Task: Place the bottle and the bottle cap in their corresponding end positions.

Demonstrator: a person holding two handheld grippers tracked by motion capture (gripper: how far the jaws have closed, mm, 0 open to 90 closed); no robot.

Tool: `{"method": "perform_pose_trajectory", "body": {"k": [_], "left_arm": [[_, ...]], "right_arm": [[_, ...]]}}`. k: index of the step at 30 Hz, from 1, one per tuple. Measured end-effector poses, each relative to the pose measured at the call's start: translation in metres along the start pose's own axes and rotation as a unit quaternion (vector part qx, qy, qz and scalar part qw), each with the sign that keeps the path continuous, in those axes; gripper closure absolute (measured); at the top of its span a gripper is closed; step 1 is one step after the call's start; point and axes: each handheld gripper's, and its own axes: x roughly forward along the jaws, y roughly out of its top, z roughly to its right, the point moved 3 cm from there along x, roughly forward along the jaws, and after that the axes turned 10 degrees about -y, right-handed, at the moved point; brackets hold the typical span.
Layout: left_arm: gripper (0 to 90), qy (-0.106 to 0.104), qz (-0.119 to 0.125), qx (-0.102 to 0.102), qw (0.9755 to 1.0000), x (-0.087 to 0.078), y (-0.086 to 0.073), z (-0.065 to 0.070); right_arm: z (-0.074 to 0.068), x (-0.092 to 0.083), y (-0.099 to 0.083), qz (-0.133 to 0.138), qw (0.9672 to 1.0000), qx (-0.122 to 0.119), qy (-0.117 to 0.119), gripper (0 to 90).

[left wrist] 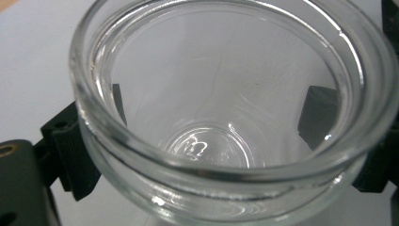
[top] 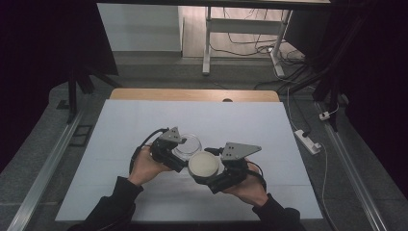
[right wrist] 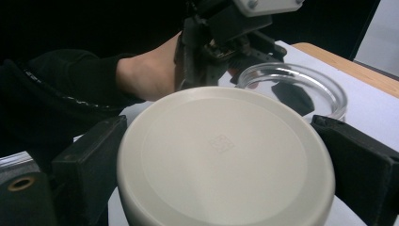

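**Glass jar in one gripper, cream lid in the other**

At the lower centre of the high view, two hands come in from the bottom edge over the white worktop (top: 144, 125). Left of centre, the left gripper (top: 179, 153) is clamped around a clear glass jar (top: 187, 144), which sits just above the frame's middle line, close over the worktop sheet. In the left gripper view the jar (left wrist: 226, 117) takes up nearly the whole frame, its open mouth tipped toward the camera, and the two black jaws press on its wall at the left and right edges, seen partly through the glass.

Just right of the jar in the high view, the right gripper (top: 208, 174) grasps a round cream lid (top: 204, 165), flat face up and touching or nearly touching the jar's lower right rim; which one, I cannot tell. In the right gripper view the lid (right wrist: 226, 155) sits in the lower centre, a black jaw tight against it on each side, with a small square mark embossed at its middle. Behind it, at upper right, the jar (right wrist: 301, 87) shows in the left gripper (right wrist: 263, 70), held by a hand with a dark sleeve (right wrist: 56, 89) at the left.
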Motion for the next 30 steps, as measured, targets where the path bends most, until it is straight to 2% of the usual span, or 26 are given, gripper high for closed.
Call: {"method": "perform_pose_trajectory", "body": {"k": [12, 19, 30], "left_arm": [[7.5, 0.017, 0.016, -0.003, 0.9997, -0.001, 0.008, -0.013], [7.5, 0.021, 0.027, -0.007, 0.9994, 0.003, 0.014, -0.02], [7.5, 0.032, 0.026, -0.009, 0.9991, 0.013, 0.017, -0.033]], "right_arm": [[-0.004, -0.003, -0.012, -0.008, 0.9999, 0.002, -0.007, 7.5], [-0.004, -0.007, -0.023, -0.014, 0.9998, 0.007, -0.014, 7.5], [-0.007, -0.004, -0.039, -0.03, 0.9993, 0.007, -0.019, 7.6]]}}
